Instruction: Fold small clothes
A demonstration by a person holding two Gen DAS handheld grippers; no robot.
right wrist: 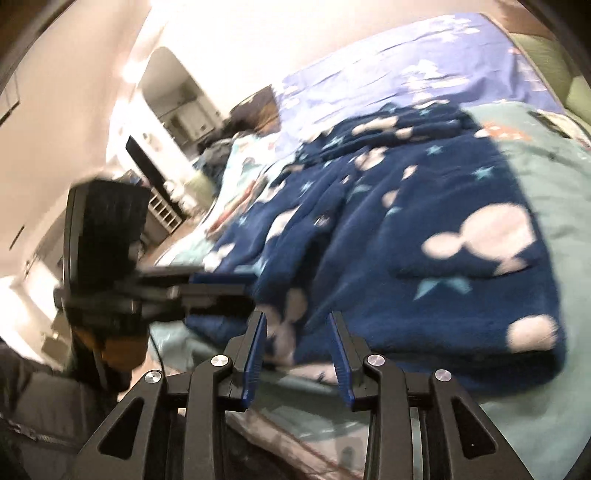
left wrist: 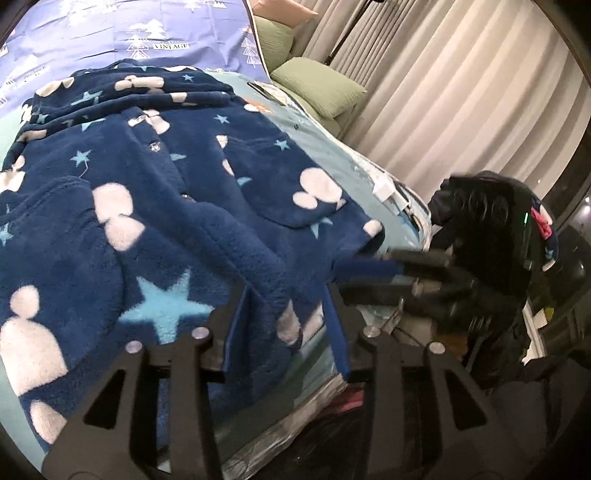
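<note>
A navy fleece garment (left wrist: 166, 206) with white blobs and pale blue stars lies spread on the bed, its hem toward me. My left gripper (left wrist: 286, 317) stands open over the near hem, with a fold of the fleece lying loosely between its blue pads. In the right wrist view the same garment (right wrist: 424, 229) fills the middle. My right gripper (right wrist: 297, 332) is open too, and a bit of the hem with a white patch sits between its fingers. Each gripper shows in the other's view: the right one (left wrist: 354, 275) at the hem's right corner, the left one (right wrist: 229, 288) blurred at the hem's left.
The garment rests on a teal sheet (left wrist: 332, 147), with a lilac tree-print duvet (left wrist: 129, 29) behind it. Green pillows (left wrist: 321, 85) and pale curtains (left wrist: 461, 92) stand at the far right. The bed's edge runs just below the grippers. A dark sleeve (right wrist: 37, 406) shows at lower left.
</note>
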